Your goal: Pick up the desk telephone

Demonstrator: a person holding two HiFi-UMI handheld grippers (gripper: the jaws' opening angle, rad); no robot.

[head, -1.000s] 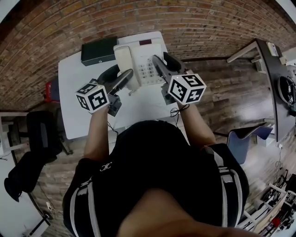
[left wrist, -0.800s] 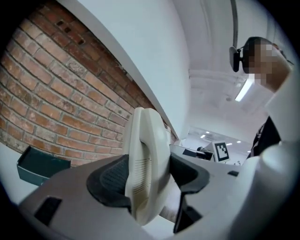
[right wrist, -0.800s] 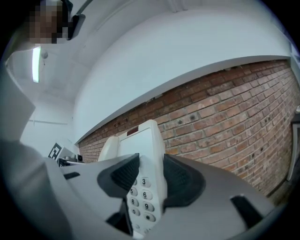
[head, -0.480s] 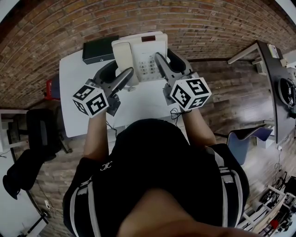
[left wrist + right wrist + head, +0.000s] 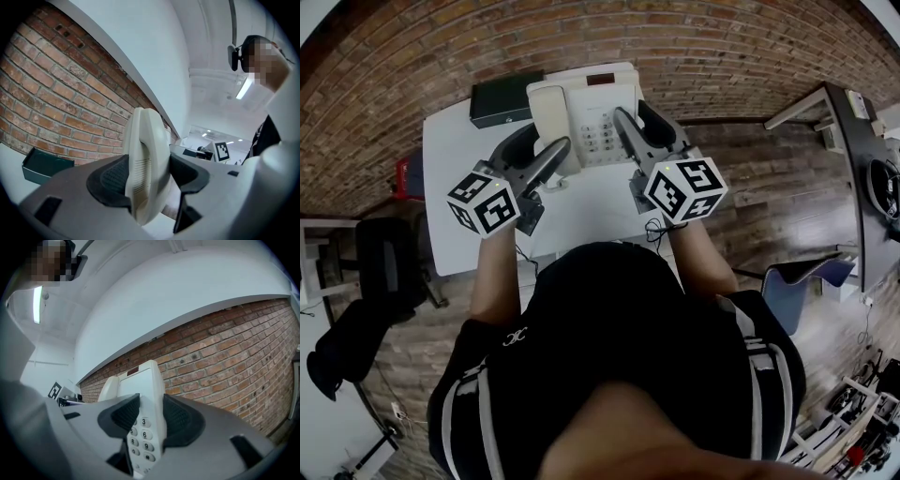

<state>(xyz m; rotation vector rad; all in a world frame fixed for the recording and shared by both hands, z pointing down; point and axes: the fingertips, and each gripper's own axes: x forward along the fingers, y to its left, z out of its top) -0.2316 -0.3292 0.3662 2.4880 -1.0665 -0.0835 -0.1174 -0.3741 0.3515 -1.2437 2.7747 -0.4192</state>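
Cream plastic desk telephone (image 5: 586, 112), held over the white table (image 5: 455, 187), long axis pointing away from the person. Left gripper (image 5: 542, 148) clamped on its handset (image 5: 143, 159) side, right gripper (image 5: 636, 117) clamped on its keypad (image 5: 143, 441) side.

Desk telephone (image 5: 140, 390) keypad (image 5: 143, 440), right column keys printed 3, 6, 9 and #, keys 8 and 0 legible just beside them, remaining keys out of sight

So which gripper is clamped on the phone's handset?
The left gripper: its jaws squeeze the cream handset, while the right gripper grips the keypad edge of the desk telephone.
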